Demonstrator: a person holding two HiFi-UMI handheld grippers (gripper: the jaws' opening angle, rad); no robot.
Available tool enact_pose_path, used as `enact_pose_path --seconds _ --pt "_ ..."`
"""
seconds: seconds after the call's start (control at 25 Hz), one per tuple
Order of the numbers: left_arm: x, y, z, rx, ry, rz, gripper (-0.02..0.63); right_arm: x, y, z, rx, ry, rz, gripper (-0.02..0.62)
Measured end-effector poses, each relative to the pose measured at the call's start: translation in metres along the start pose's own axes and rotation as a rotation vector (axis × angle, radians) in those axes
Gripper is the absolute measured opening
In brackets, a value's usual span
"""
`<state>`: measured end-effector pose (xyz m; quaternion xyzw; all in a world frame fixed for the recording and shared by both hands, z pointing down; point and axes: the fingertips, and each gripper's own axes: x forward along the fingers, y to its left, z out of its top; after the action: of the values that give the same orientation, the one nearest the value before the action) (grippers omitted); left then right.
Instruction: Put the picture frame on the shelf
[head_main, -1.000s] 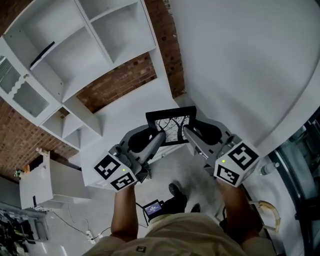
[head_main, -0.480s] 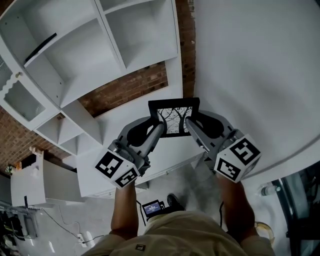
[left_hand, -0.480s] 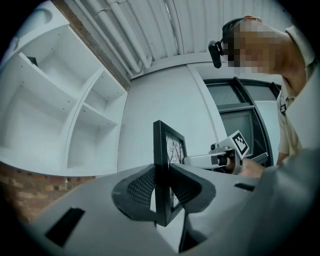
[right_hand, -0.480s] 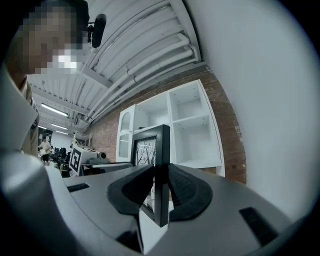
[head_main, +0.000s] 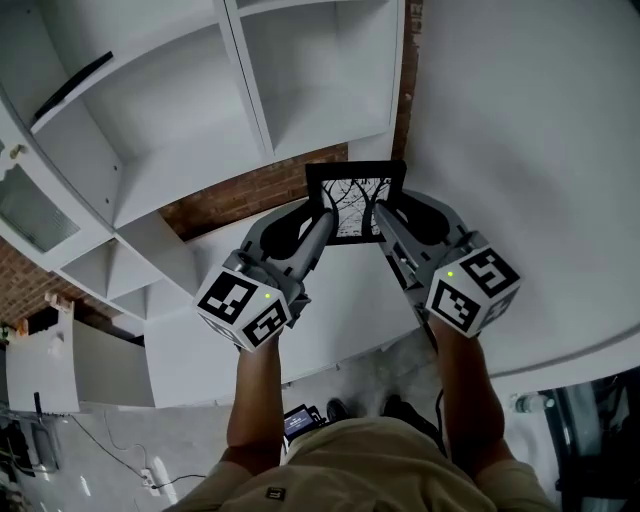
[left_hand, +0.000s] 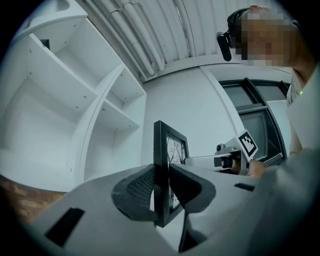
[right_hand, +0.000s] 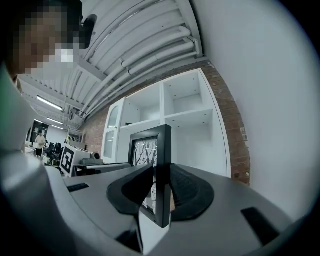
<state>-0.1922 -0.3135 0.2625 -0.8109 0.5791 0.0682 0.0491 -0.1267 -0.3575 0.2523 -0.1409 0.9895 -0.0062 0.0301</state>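
Here, in the head view, one black picture frame (head_main: 356, 198) hangs between two grippers, off any surface, just near of the right open compartment of the single white shelf unit (head_main: 180, 110). The left gripper (head_main: 327, 214) holds its left edge and the right gripper (head_main: 379, 212) its right edge. There are two marker cubes, one per gripper, and two bare forearms behind them. A strip of brick wall (head_main: 240, 190) runs under the shelf.

In the left gripper view, both pads pinch the upright frame's edge, with the other gripper beyond it.

In the right gripper view, the two pads likewise clamp the frame's edge, with the shelf far behind.
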Motion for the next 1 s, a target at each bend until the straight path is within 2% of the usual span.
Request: enact_pose_path --seconds 0.28,0.6,0.84,1.0 --pt "0.043 0.080 -0.001 -0.010 -0.022 0.125 0.089 0.083 -0.052 0.003 0.017 -0.004 0.066 0.092" --pt "0.055 0.089 -0.008 0.025 -0.047 0.246 0.089 0.097 -0.069 -0.002 0.005 -0.053 0.127 0.092" --pt "0.117 0.150 -0.007 0.026 -0.046 0.354 0.089 0.161 -0.134 0.008 0.025 -0.036 0.188 0.092" --pt "0.133 0.174 -0.013 0.030 -0.040 0.405 0.089 0.187 -0.153 0.003 0.038 -0.035 0.215 0.092"
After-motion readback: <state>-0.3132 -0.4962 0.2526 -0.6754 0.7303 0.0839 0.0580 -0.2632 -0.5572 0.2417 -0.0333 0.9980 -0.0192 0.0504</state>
